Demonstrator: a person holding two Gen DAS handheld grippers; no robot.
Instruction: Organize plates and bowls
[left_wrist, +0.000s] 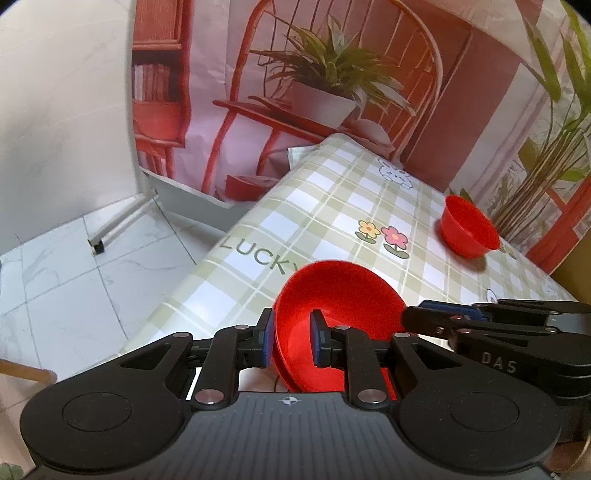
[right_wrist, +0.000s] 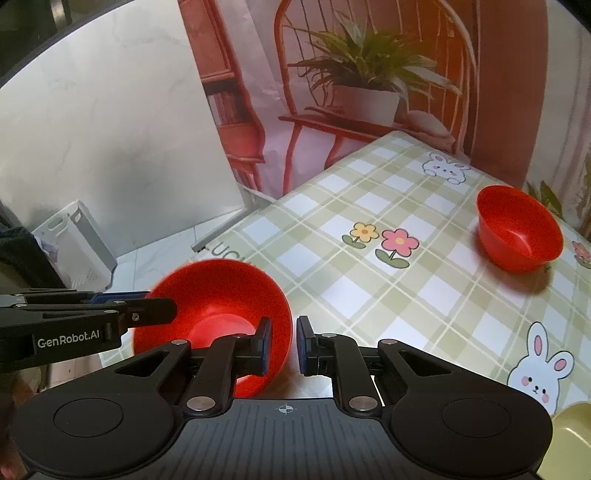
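Nearest, two black hand-held grippers pinch one red bowl (left_wrist: 332, 295) from opposite sides. Left gripper (left_wrist: 290, 341) has its blue pads clamped over the bowl's left rim, one pad outside the wall, one inside. Right gripper (right_wrist: 284, 341) does the same on the right rim, jaws nearly pressed together with the thin wall between the pads; in the left wrist view it (left_wrist: 417, 317) shows side-on at the bowl's right edge. Bowl is tilted, mouth facing toward the far end of the table, sitting by the near left corner of the table (right_wrist: 369, 206), close to its left edge. Whether its base touches the cloth cannot be told, grippers hide it.

Second red bowl (right_wrist: 517, 229) stands upright, well apart, at the far right near the backdrop edge of the table. Between the two bowls: wide open stretch of cloth, only printed flowers and bunnies on it. Left of the table edge the surface drops to white marble-look floor tile (left_wrist: 74, 280).

Both bowls smooth matte plastic, round, deep, thin-walled. Tablecloth glossy, green-and-white check. Printed backdrop (left_wrist: 332, 74) shows a red chair and potted plant, fabric-like, slightly creased. Pale yellow rounded rim (right_wrist: 574, 435) peeks in at the near right corner, too cut off to identify.

Count: red bowls two, grippers two, yellow item one partly seen.
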